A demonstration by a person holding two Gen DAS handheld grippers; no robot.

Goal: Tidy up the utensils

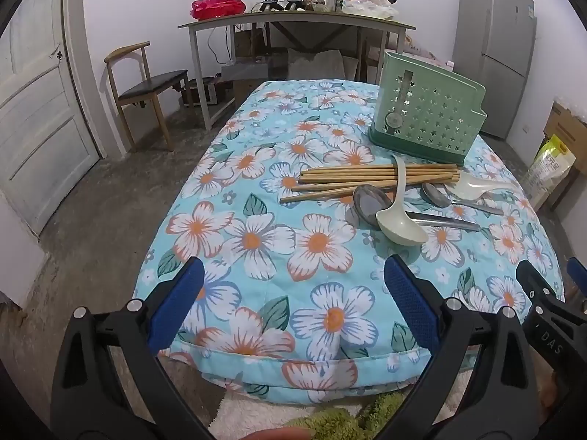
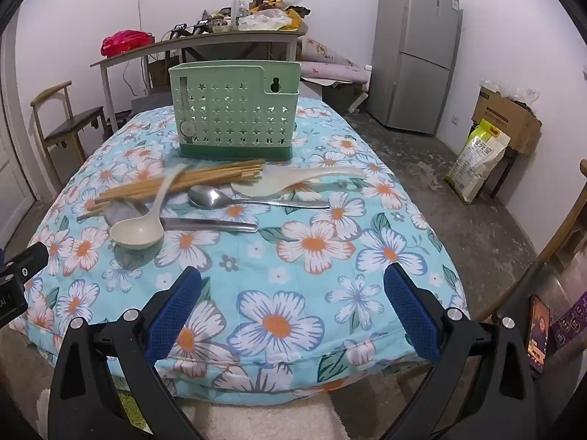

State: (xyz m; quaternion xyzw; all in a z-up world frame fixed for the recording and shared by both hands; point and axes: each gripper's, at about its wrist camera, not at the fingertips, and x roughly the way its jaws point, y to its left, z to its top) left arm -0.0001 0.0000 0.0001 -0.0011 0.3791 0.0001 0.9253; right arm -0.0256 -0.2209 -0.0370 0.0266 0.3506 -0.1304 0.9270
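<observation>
A green perforated utensil holder [image 1: 427, 110] [image 2: 234, 106] stands upright at the far side of the floral-covered table [image 1: 256, 293] [image 2: 293, 311]. In front of it lie a bundle of wooden chopsticks [image 1: 367, 179] [image 2: 176, 183], a cream ladle [image 1: 400, 223] [image 2: 137, 234] resting across them, a metal ladle [image 1: 370, 205] [image 2: 205, 223], a metal spoon [image 1: 436, 194] [image 2: 209, 198] and a white rice paddle [image 1: 473, 187] [image 2: 264, 185]. My left gripper [image 1: 293, 286] and right gripper [image 2: 293, 289] are both open and empty, above the table's near edge, well short of the utensils.
A chair [image 1: 146, 88] and white door [image 1: 33, 110] are at the left. A cluttered desk [image 1: 293, 22] stands behind the table. A fridge [image 2: 414, 51], a cardboard box [image 2: 506, 117] and a rice bag [image 2: 477, 157] are at the right. A phone [image 2: 537, 333] lies near right.
</observation>
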